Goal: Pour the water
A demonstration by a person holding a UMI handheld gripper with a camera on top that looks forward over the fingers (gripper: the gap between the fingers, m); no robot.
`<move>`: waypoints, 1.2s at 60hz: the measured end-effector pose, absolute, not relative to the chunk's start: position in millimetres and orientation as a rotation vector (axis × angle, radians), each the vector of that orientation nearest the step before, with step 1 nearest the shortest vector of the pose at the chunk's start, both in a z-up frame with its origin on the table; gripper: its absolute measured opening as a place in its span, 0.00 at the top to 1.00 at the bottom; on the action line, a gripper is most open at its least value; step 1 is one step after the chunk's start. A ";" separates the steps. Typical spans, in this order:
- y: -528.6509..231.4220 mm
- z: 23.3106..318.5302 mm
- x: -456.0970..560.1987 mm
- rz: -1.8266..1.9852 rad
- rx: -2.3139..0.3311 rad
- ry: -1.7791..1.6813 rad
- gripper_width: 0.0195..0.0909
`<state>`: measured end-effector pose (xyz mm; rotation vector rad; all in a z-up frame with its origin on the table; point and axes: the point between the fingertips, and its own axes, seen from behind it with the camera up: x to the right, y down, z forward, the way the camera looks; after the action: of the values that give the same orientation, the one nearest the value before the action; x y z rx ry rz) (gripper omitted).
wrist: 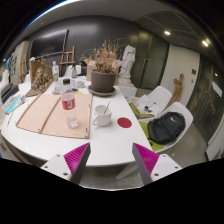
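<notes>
A clear plastic bottle (70, 110) with a red label and red cap stands upright on the white table (100, 142), at the right edge of a tan mat. To its right sits a white cup (102, 115) on a white saucer. My gripper (111, 160) hovers at the table's near edge, well short of both. Its fingers (76, 157) with magenta pads are spread wide apart, and nothing lies between them.
A red coaster (124, 122) lies right of the cup. A potted plant (103, 76) stands farther back, with small bottles and clutter at the far left. White chairs (153, 99) stand at the right; one holds a black bag (167, 127).
</notes>
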<state>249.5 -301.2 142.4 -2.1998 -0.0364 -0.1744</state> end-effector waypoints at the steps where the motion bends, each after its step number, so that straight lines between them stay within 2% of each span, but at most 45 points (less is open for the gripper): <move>1: -300.7 142.5 248.5 -0.172 -2.199 -0.037 0.08; 21: -254.5 129.2 171.5 -0.102 -2.156 -0.095 0.07; 48: -100.2 72.2 65.7 0.029 -1.995 -0.070 0.09; 52: -80.5 69.9 59.7 0.021 -1.956 -0.072 0.16; 56: -64.7 63.9 56.8 0.005 -1.941 -0.071 0.29; 59: -55.6 60.5 56.4 -0.002 -1.936 -0.056 0.43; 62: -49.7 60.6 59.3 -0.010 -1.921 -0.029 0.66; 64: -47.8 61.7 60.5 -0.012 -1.909 -0.012 0.68; 72: -47.0 59.6 62.4 -0.021 -1.899 0.017 0.88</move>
<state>62.4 -47.0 59.6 -1.8987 0.0169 -0.0210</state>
